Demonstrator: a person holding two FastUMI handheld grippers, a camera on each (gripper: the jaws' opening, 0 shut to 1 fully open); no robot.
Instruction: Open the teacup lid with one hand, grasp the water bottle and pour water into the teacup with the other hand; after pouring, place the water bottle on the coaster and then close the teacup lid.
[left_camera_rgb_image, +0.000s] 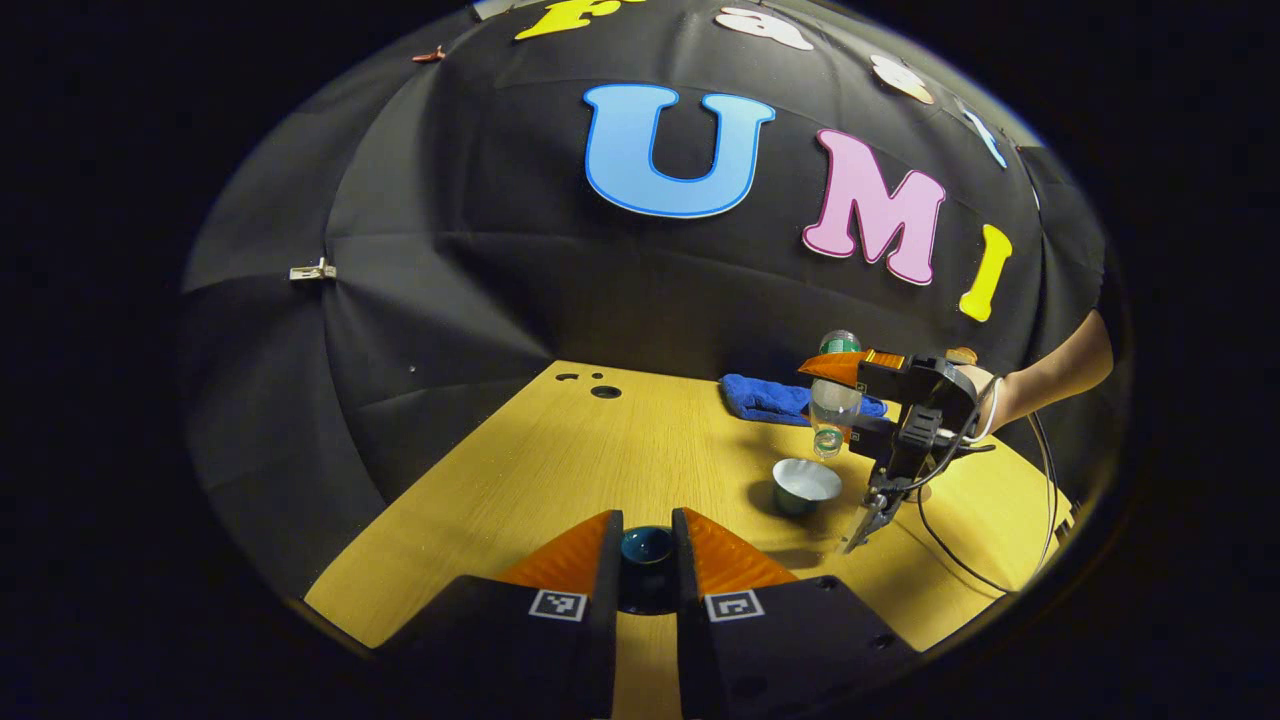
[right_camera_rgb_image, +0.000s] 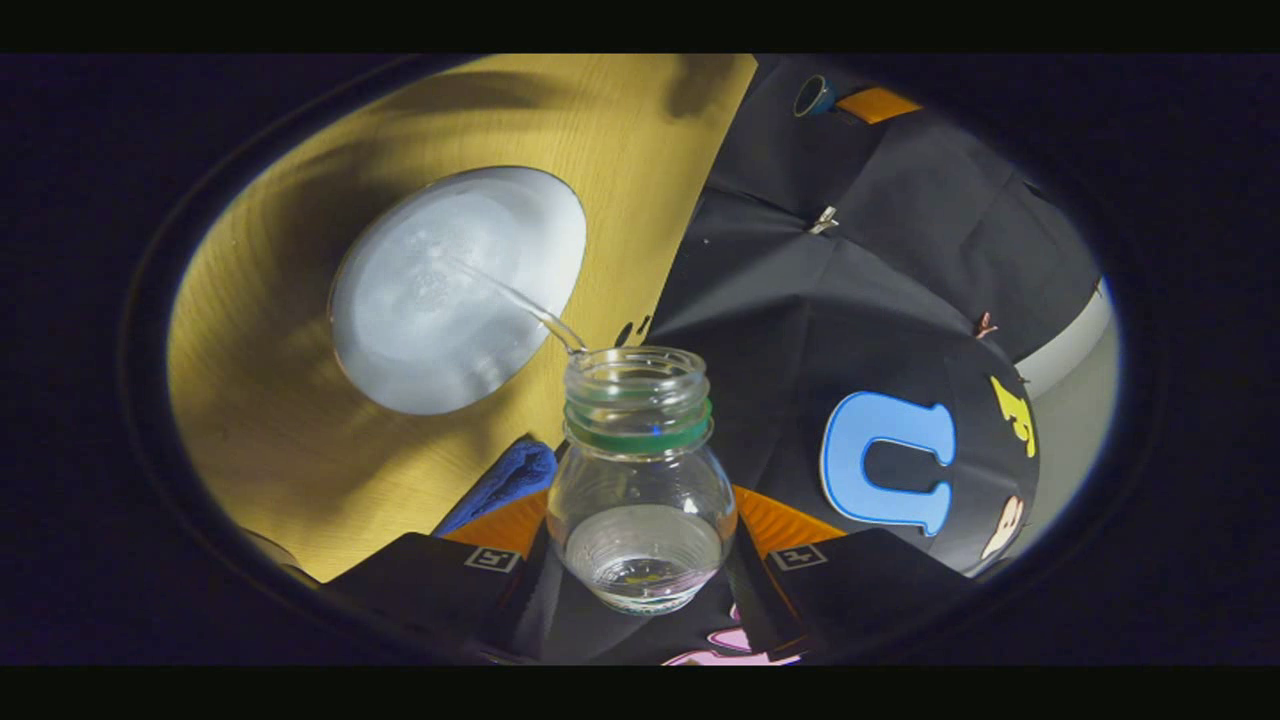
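In the left gripper view my left gripper (left_camera_rgb_image: 647, 522) is shut on the small dark teal teacup lid (left_camera_rgb_image: 646, 545), held above the wooden table (left_camera_rgb_image: 560, 470). The open teacup (left_camera_rgb_image: 806, 484), pale inside, stands on the table to the right. Over it my right gripper (left_camera_rgb_image: 840, 400) holds the clear water bottle (left_camera_rgb_image: 833, 405) tipped mouth down. In the right gripper view my right gripper (right_camera_rgb_image: 640, 525) is shut on the uncapped bottle (right_camera_rgb_image: 640, 480), and a thin stream of water (right_camera_rgb_image: 510, 298) runs from its mouth into the teacup (right_camera_rgb_image: 440, 300). Some water is left in the bottle.
A folded blue cloth (left_camera_rgb_image: 765, 398) lies at the back of the table behind the teacup, also the blue cloth (right_camera_rgb_image: 505, 478) beside the bottle. Round holes (left_camera_rgb_image: 605, 391) mark the table's far left. A person's forearm (left_camera_rgb_image: 1050, 375) and a cable (left_camera_rgb_image: 960, 555) trail at the right.
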